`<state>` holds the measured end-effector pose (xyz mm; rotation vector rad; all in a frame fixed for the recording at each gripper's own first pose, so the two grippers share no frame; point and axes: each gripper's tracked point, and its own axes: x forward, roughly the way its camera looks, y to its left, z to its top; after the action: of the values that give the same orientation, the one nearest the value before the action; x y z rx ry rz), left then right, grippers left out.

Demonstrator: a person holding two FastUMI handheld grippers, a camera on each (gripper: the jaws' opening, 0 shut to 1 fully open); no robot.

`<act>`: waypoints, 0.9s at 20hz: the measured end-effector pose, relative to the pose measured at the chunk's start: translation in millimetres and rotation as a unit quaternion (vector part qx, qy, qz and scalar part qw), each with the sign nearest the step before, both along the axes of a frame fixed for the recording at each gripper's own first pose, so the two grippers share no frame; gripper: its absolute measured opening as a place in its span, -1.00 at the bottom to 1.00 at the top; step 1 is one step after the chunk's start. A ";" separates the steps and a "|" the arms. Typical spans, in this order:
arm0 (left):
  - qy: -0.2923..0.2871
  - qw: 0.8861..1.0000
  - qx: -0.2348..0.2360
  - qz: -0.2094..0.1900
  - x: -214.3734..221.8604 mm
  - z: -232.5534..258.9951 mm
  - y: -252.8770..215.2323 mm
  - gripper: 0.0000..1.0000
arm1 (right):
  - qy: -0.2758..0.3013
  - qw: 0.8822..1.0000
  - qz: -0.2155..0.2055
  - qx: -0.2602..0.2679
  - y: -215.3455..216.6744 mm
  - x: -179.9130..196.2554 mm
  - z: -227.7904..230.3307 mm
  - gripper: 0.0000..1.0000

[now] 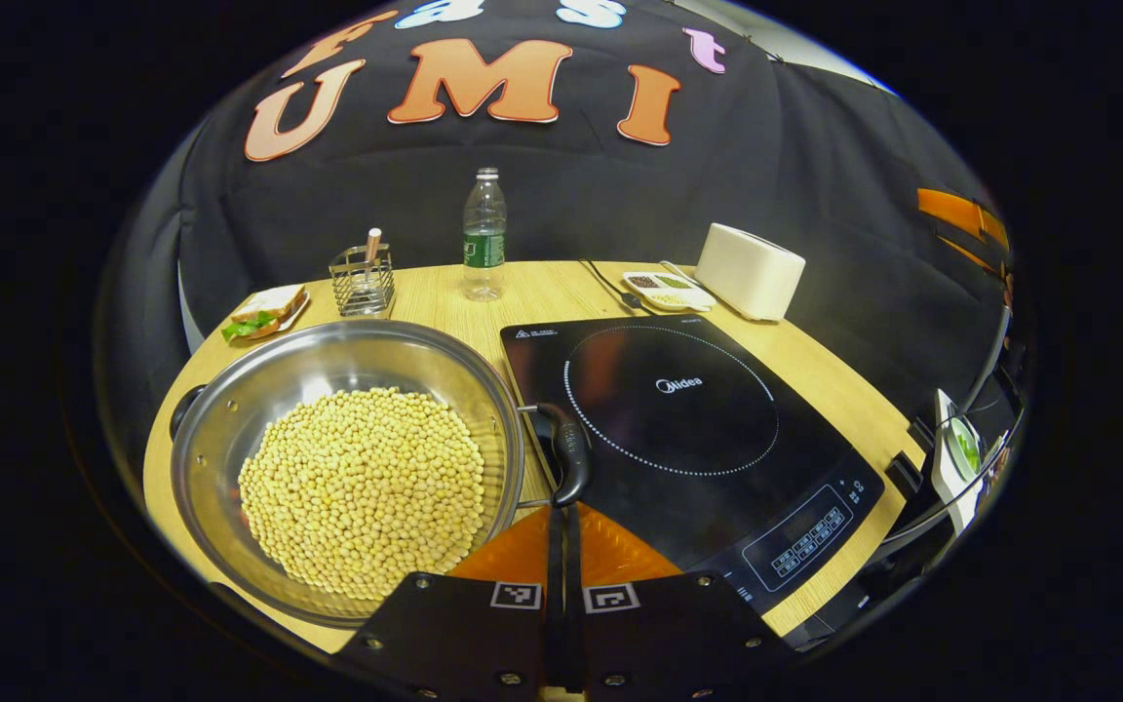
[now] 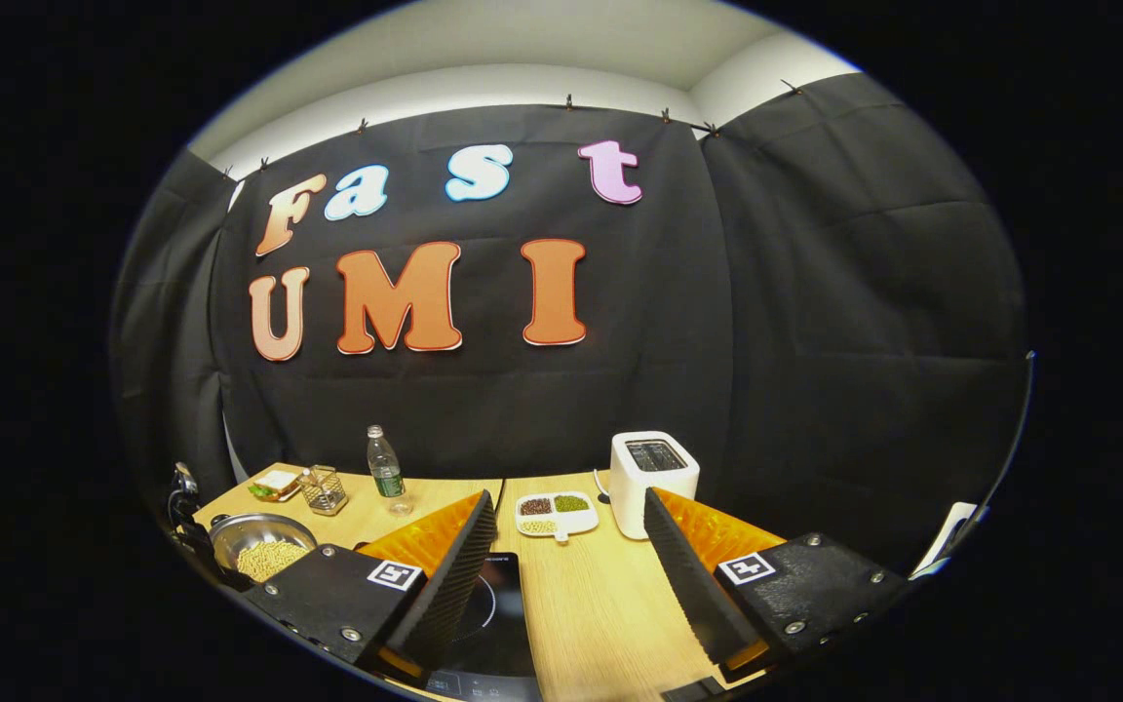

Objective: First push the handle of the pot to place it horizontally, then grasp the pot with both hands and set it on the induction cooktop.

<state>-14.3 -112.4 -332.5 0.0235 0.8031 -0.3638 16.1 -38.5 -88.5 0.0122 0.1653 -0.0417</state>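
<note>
With my left claw [image 1: 561, 522] closed and empty just below the pot handle [image 1: 569, 450] (right claw [image 2: 566, 575] wide open, empty), I risk jolting the bean-filled pot [image 1: 347, 468] sideways.

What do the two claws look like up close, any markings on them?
Each claw has a black base plate per finger, fixed with silver screws and carrying a square black-and-white tag. The left claw has ribbed panels behind its fingers. The right claw has long, wedge-shaped fingers with finely ridged inner faces. No cables or sleeves are in sight.
</note>
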 end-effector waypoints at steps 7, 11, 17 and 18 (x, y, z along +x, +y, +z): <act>0.003 1.000 -0.021 0.003 16.8 -1.5 -7.6 -0.97 | 0.007 1.000 -0.006 -0.005 0.1 2.0 -6.6 0.90; 0.003 1.000 -0.030 -0.001 25.8 -1.9 -12.8 -0.97 | 0.012 1.000 -0.006 -0.007 8.4 1.2 -10.0 0.90; -0.014 0.998 -0.049 -0.029 20.6 16.4 -24.5 -0.96 | 0.019 1.000 0.005 -0.015 41.2 -1.0 -12.2 0.90; -0.020 0.998 -0.054 -0.036 18.6 24.2 -25.9 -0.96 | 0.019 1.000 0.009 -0.017 49.9 -1.5 -12.5 0.90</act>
<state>4.2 -138.2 -308.3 -0.0421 0.7426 -0.4728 14.7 11.3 -101.1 -0.0244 0.2035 -0.0268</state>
